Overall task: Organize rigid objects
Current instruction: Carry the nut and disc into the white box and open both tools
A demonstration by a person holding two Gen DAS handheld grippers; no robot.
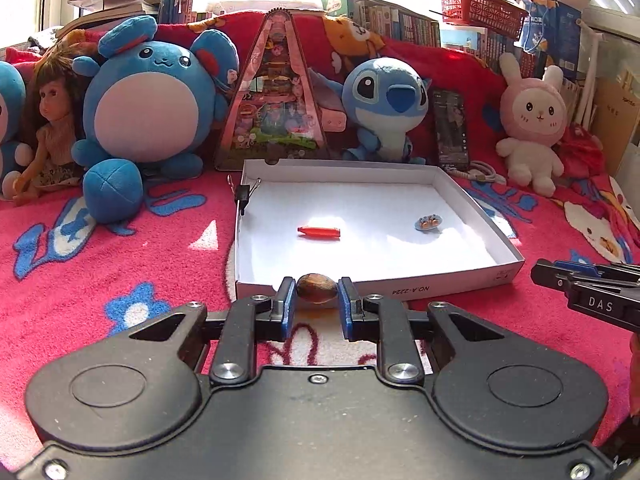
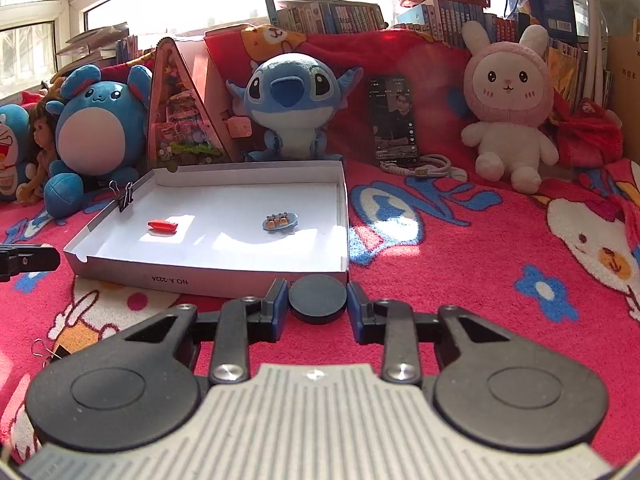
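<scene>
A fluffy red blanket point(image 2: 460, 264) with cartoon prints covers the surface, its pile thick and nubby. At its back sit soft plush toys: a round blue one point(image 1: 154, 92), a blue big-eared one point(image 1: 384, 100) and a pink-hooded rabbit point(image 2: 508, 112), with a triangular pink toy box point(image 1: 274, 92) between the first two and a dark phone point(image 2: 394, 120) leaning upright.

A shallow white cardboard tray point(image 1: 400, 170), rectangular with low walls, lies flat on the blanket. A black binder clip point(image 1: 243, 194) grips its left wall. Inside lie a slim red cylinder point(image 1: 319, 231), tapered at one end, and well to its right a small blue dish point(image 1: 428, 223) bearing tiny brown pieces.

The right tool point(image 2: 318, 300) is clamped on a flat, matte black disc point(image 2: 318, 294), just in front of the tray's near wall. The left tool point(image 1: 317, 294) is closed narrow on a smooth, glossy brown oval nut point(image 1: 317, 287), also just before the near wall. Both tools have blue pads on black fingers.
</scene>
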